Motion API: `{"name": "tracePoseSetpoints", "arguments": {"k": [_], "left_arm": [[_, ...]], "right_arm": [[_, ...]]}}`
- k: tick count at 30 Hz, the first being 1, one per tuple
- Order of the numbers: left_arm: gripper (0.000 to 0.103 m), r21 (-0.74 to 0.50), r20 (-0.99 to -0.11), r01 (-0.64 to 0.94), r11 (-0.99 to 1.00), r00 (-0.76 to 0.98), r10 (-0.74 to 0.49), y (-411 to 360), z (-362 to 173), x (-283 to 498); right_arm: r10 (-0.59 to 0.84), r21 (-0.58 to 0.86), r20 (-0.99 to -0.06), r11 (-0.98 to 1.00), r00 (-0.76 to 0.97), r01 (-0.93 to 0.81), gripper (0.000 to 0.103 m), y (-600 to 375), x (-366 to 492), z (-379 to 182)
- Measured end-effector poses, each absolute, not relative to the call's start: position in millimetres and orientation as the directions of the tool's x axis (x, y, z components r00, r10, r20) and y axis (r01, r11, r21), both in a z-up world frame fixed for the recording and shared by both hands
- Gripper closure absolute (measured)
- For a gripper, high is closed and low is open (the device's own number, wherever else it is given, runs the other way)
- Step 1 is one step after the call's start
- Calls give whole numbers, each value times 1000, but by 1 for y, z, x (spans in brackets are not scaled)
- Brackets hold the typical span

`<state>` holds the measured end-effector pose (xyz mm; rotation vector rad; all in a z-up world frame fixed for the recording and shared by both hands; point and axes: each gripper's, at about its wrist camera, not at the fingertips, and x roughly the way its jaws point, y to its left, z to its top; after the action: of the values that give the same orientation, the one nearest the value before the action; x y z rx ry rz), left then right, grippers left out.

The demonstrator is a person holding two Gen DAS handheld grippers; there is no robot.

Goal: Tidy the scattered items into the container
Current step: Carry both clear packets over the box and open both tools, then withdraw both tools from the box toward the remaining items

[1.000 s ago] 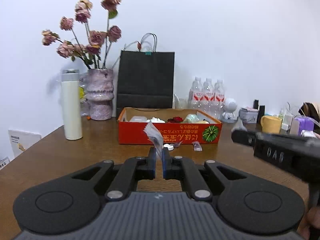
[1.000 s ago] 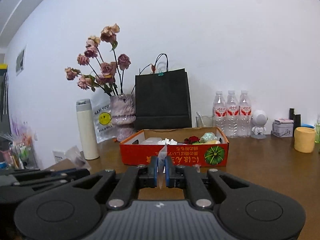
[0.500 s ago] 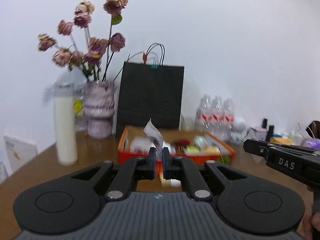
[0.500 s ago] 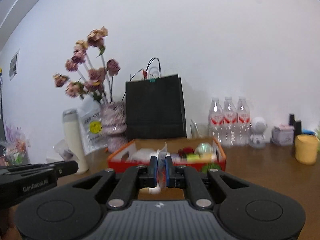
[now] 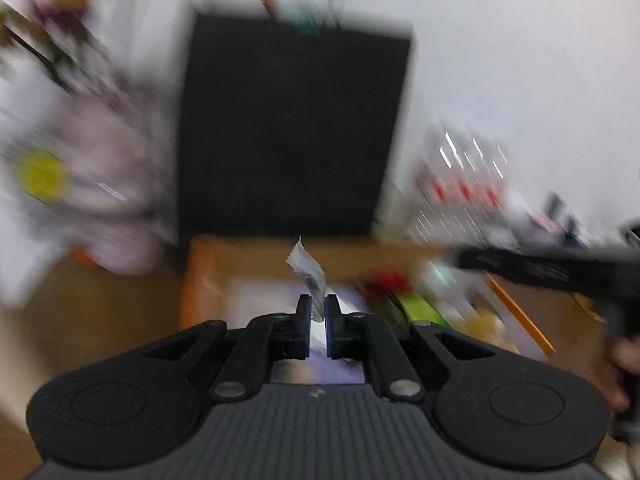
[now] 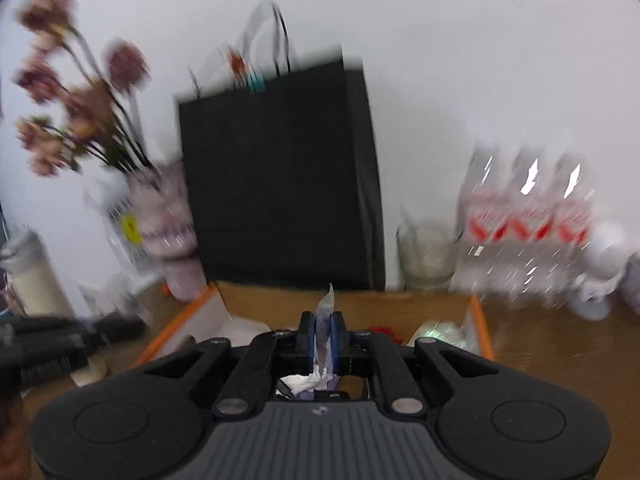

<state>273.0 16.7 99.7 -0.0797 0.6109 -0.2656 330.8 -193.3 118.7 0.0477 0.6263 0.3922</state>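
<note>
**Packets poised over the box, one in each gripper**

Packets are what both hands carry: the left gripper (image 5: 316, 312) is pinched narrow on a small silvery packet (image 5: 307, 270) that sticks up and leans toward 11 o'clock, and the right gripper (image 6: 324, 338) is clamped tight on another thin packet (image 6: 326, 308), held edge-on and upright. Each is gripped by its lower edge, probably so it will fall free once the fingers part.

Both grippers sit above the orange-walled box (image 6: 478, 320), whose open inside fills the lower middle of each view, so a drop looks like the step in hand. The right gripper's body crosses the left view at 3 o'clock.

Heavy blur smears nearly everything else. The box's contents read only as white, red and green patches. Behind it at 12 o'clock stands a black bag (image 6: 280, 176), with flowers (image 6: 76, 100) at 10 o'clock and bottles (image 6: 528, 208) at 2 o'clock. Print on either packet cannot be read.
</note>
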Motion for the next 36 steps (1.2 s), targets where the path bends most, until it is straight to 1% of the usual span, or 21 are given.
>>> {"name": "tracePoseSetpoints", "arguments": {"k": [2, 5, 6, 8, 10, 12, 13, 14, 18, 19, 21, 22, 23, 24, 25, 26, 27, 28, 29, 31, 36], "left_arm": [[96, -171, -632, 218, 961, 724, -276, 8, 79, 297], [94, -140, -691, 234, 962, 673, -264, -4, 58, 312], [82, -122, -703, 234, 965, 666, -250, -7, 53, 313], [61, -98, -714, 261, 960, 653, -251, -10, 45, 313], [62, -88, -724, 262, 961, 645, -242, -11, 40, 312], [59, -113, -732, 252, 961, 633, -252, -9, 40, 314], [58, -126, -733, 244, 962, 631, -256, -7, 42, 314], [55, -141, -726, 233, 962, 636, -261, -4, 47, 313], [52, -180, -685, 219, 959, 671, -282, 6, 85, 308], [47, -179, -676, 218, 960, 682, -281, 8, 96, 305], [34, -154, -666, 210, 965, 700, -259, 9, 120, 298], [30, -145, -665, 205, 968, 704, -249, 10, 130, 295], [19, -142, -667, 195, 971, 706, -239, 12, 139, 291], [13, -137, -673, 184, 973, 704, -227, 12, 146, 287], [10, -132, -679, 172, 976, 702, -216, 13, 154, 283], [5, -130, -683, 160, 978, 701, -205, 14, 161, 277], [3, -133, -685, 150, 980, 700, -200, 15, 167, 271], [2, -136, -686, 142, 980, 700, -197, 16, 173, 265], [0, -138, -688, 129, 982, 701, -188, 16, 179, 258], [0, -127, -689, 105, 986, 706, -164, 16, 186, 245], [0, -60, -684, 61, 996, 724, -85, 13, 203, 218]], "right_arm": [[367, 195, -653, 927, 663, -321, 96, -185, 366, 97], [314, 165, -737, 942, 598, -291, 96, -175, 396, 69], [310, 169, -750, 944, 584, -284, 96, -174, 400, 63], [290, 159, -783, 949, 550, -273, 95, -171, 407, 49], [269, 143, -803, 953, 532, -267, 89, -167, 410, 41], [267, 135, -799, 953, 539, -272, 82, -165, 405, 43], [268, 128, -789, 952, 553, -279, 73, -163, 400, 48], [257, 107, -780, 953, 571, -283, 67, -161, 395, 54], [213, 17, -735, 955, 643, -297, 56, -154, 376, 89], [208, 6, -730, 954, 651, -298, 54, -154, 373, 99], [188, -17, -731, 956, 655, -293, 47, -157, 367, 119], [177, -25, -739, 957, 650, -289, 39, -159, 363, 128], [170, -29, -748, 957, 642, -288, 32, -162, 362, 134], [168, -29, -762, 956, 625, -292, 29, -165, 358, 142], [168, -23, -775, 956, 609, -294, 29, -168, 351, 150], [169, -21, -781, 955, 601, -296, 28, -171, 345, 156], [170, -18, -789, 954, 591, -298, 28, -174, 336, 165], [171, -15, -788, 955, 591, -297, 24, -177, 327, 172], [169, -17, -786, 956, 595, -293, 18, -180, 318, 180], [163, -29, -770, 957, 617, -288, 12, -185, 299, 193], [131, -81, -750, 955, 649, -286, 12, -190, 263, 211]]}}
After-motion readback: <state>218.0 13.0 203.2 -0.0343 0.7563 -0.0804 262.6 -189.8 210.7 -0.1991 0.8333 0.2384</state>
